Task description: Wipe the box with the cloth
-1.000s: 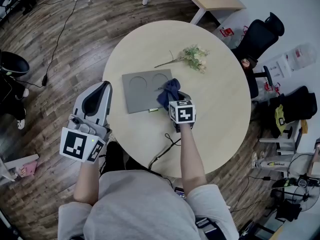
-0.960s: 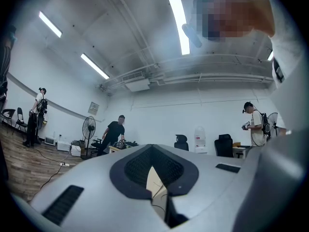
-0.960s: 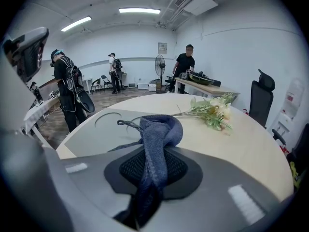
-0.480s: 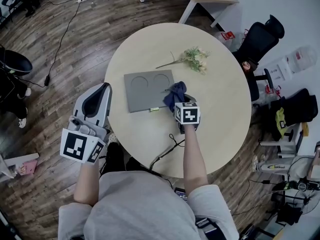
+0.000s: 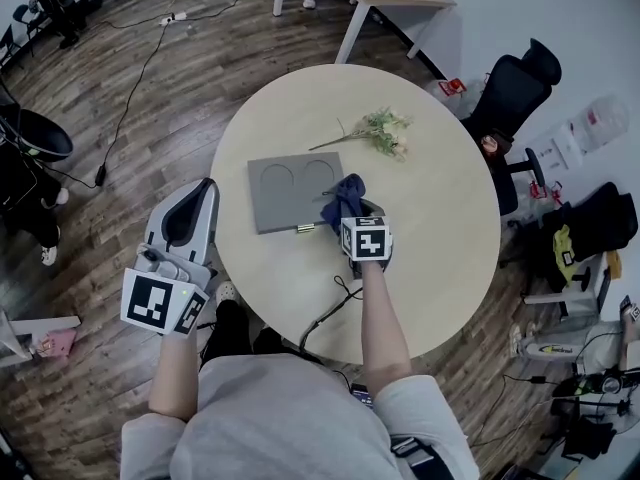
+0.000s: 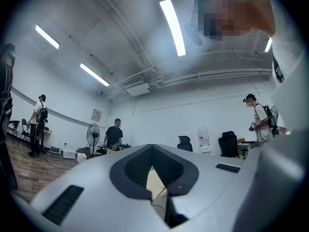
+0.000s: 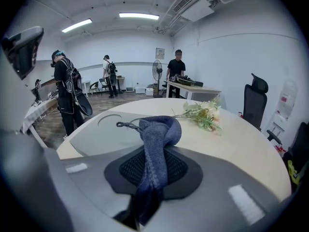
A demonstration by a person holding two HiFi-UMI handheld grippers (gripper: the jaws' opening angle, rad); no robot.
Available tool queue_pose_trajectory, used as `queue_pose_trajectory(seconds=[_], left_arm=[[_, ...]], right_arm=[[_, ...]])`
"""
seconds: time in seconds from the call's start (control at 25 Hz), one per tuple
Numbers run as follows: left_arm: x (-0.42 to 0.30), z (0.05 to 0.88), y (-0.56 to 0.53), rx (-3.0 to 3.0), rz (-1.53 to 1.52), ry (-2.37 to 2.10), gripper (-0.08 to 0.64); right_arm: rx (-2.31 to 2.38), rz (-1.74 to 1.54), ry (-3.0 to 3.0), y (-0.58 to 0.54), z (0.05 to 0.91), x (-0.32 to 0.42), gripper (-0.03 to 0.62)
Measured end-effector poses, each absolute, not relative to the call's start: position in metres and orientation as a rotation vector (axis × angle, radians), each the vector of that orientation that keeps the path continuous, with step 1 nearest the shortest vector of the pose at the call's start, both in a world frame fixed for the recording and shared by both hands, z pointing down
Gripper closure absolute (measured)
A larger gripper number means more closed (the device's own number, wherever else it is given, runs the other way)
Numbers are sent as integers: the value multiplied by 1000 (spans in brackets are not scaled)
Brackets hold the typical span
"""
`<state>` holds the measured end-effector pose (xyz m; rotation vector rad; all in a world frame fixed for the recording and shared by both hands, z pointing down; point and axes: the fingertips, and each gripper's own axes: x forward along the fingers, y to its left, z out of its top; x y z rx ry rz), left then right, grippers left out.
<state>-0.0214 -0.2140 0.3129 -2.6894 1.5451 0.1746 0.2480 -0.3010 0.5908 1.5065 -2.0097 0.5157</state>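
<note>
The box (image 5: 293, 192) lies flat near the middle of the round table (image 5: 440, 238). Your right gripper (image 5: 350, 213) is clamped on the cloth (image 5: 343, 193), and the bunched end of the cloth sits at the right edge of the box. I judge the wiping has reached at most that edge; the rest remains (the surface itself shows no trace). Your left gripper (image 5: 200, 193) hangs beside the table, with its jaws together and nothing between them. You have one box, one cloth, one flower sprig (image 5: 382, 128) and two grippers.
</note>
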Motion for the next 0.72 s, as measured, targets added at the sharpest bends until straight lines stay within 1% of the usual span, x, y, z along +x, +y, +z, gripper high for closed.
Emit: queue_pose_trajectory(seconds=[0.36,0.72], left_arm=[[-4,292,-212,-2713,218,1425,552],[4,270,-204,-2771,198,1214,552]], right_arm=[[1604,380,-2169,-260,528,229,514],[1830,232,-2201,-211,450,213,511]])
